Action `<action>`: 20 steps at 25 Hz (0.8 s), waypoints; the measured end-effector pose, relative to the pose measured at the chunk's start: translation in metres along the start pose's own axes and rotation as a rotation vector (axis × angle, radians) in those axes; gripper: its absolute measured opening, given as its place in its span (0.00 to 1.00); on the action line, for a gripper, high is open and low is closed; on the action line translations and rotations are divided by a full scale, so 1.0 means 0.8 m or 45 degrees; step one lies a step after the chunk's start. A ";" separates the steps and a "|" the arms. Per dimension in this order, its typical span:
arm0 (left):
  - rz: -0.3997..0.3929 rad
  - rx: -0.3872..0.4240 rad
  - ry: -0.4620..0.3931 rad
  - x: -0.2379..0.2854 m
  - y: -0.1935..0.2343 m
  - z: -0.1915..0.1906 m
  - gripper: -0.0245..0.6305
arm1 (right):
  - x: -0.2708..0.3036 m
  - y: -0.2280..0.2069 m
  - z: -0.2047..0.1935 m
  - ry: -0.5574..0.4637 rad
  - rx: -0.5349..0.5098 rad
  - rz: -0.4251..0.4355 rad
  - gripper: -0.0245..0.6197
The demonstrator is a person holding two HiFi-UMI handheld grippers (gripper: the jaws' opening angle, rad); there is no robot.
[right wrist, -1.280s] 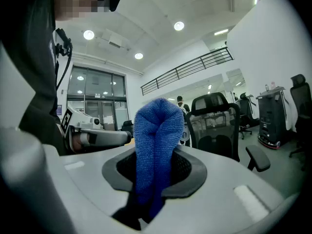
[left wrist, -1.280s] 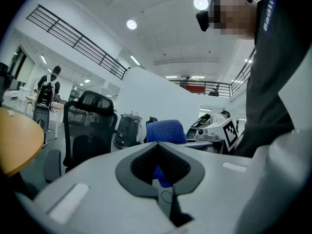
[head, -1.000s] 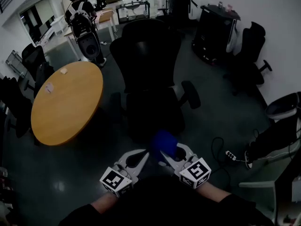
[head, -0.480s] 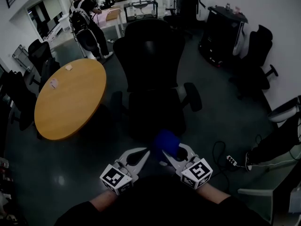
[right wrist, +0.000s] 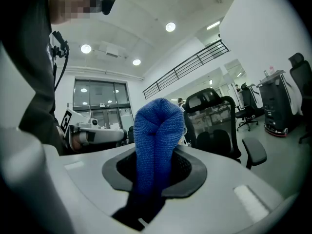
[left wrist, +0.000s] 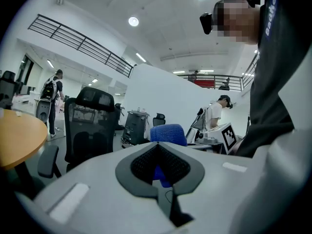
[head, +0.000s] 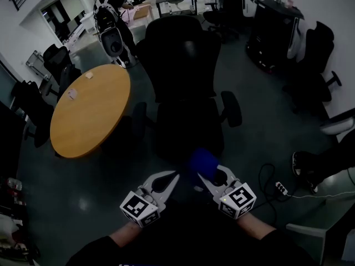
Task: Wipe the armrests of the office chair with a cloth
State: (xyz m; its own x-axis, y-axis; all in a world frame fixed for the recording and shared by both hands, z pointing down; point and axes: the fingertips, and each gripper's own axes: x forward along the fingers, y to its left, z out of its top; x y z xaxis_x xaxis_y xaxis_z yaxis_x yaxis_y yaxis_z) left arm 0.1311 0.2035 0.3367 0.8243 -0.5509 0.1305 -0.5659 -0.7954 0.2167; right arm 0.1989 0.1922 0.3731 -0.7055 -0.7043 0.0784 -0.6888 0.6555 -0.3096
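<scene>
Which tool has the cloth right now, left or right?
The right tool: its jaws are shut on the bunched blue terry cloth. The left tool is shut with nothing between its jaws.

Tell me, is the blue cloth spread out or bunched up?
Bunched up. The blue cloth is folded into a thick roll, standing up from between the jaws of the right gripper, which are shut on it.

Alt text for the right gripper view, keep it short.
The right gripper is shut on a folded blue cloth that sticks up between its jaws. Behind it to the right stands a black office chair, one padded armrest showing.
</scene>
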 end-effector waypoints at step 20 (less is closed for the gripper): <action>-0.031 -0.023 0.049 0.027 0.206 -0.031 0.06 | 0.154 -0.075 0.013 0.132 -0.032 -0.138 0.21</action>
State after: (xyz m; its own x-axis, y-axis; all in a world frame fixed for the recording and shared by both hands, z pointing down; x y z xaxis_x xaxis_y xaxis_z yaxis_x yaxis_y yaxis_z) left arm 0.0559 0.0665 0.3995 0.8379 -0.5212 0.1620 -0.5458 -0.8036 0.2375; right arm 0.1548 0.0629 0.3916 -0.6391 -0.7405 0.2079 -0.7651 0.5844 -0.2705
